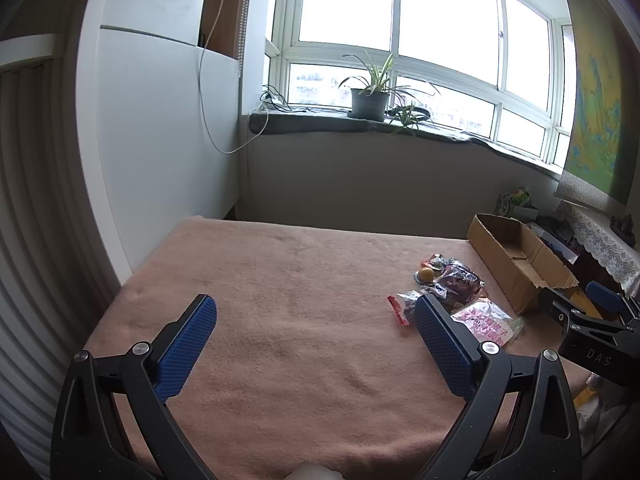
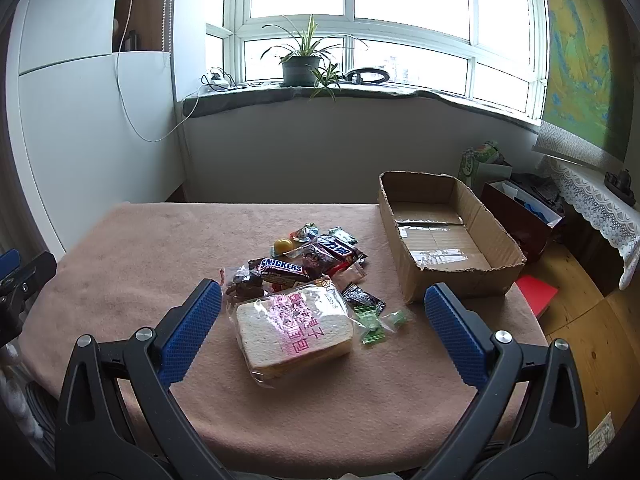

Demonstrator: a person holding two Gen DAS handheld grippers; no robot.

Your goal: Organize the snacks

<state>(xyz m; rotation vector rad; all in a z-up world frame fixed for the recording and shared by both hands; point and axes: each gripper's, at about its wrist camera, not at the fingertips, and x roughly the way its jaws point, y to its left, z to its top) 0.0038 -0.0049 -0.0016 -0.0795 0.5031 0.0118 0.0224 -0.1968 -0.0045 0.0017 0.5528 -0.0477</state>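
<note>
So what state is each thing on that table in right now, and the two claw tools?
Left gripper: open, holding nothing.
Right gripper: open, holding nothing.
Cardboard box: open-topped, empty.
Bagged sliced bread: sealed, flat on the cloth.
Snickers bar: wrapped, on the snack pile.
Green candies: wrapped, beside the bread.
Yellow ball-shaped snack: at the pile's far edge.

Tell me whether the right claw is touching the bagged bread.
Apart. In the right wrist view the right claw is wide open, and bare blanket shows between each blue finger and the bagged bread.
</note>
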